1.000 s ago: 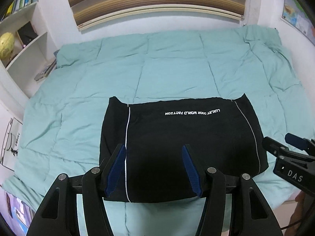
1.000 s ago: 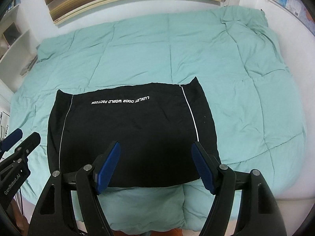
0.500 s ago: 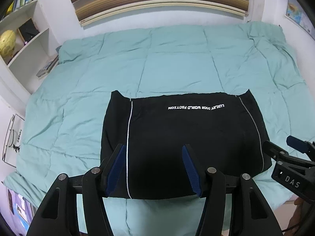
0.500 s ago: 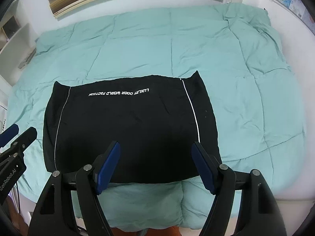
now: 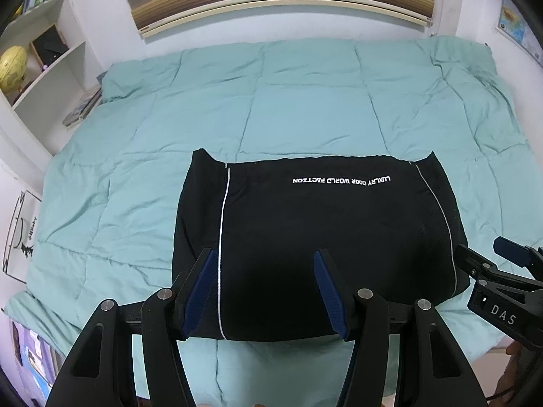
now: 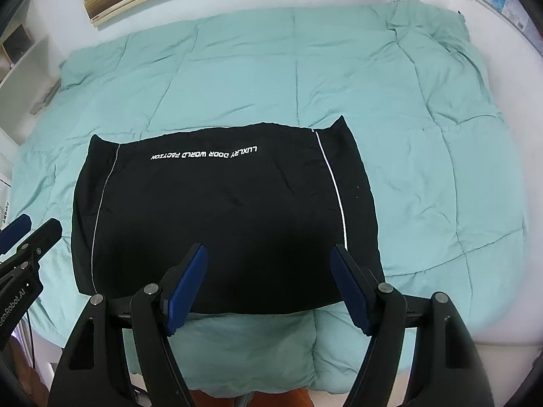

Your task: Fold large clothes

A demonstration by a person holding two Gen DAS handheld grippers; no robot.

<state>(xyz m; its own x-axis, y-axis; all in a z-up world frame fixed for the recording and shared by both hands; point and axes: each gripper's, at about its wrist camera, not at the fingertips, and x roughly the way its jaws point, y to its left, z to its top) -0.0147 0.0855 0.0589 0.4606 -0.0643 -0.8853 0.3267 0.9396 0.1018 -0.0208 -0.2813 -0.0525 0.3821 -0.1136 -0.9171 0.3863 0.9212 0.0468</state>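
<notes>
Bedroom setup: a big bed with a mint-green quilt (image 5: 210, 142), striped blinds (image 5: 278, 3) on the far wall, white shelves (image 5: 44, 54) off to the side with a yellow globe (image 5: 12, 68) on them. So the black garment (image 5: 315, 237) is lying flat near the front edge of the bed, already squared into a neat rectangle, white piping down each side and white lettering running along the far edge, upside down from here. Left gripper (image 5: 266, 290) hovers above the garment's near-left part with its jaws apart and nothing between them; right gripper (image 6: 268, 285) hangs above the near-right part, jaws spread a bit wider, also empty. Neither one is touching the cloth as far as I can tell. My guess is the next fold means grabbing the near edge, and that's where it gets dicey: that quilt is puffy and soft, so a pinch could easily scoop up quilt along with the fabric, or catch only the top layer so the stack slides apart. Also the garment sits close to the bed's edge, so an uneven pull could drag it off or skew the fold.
</notes>
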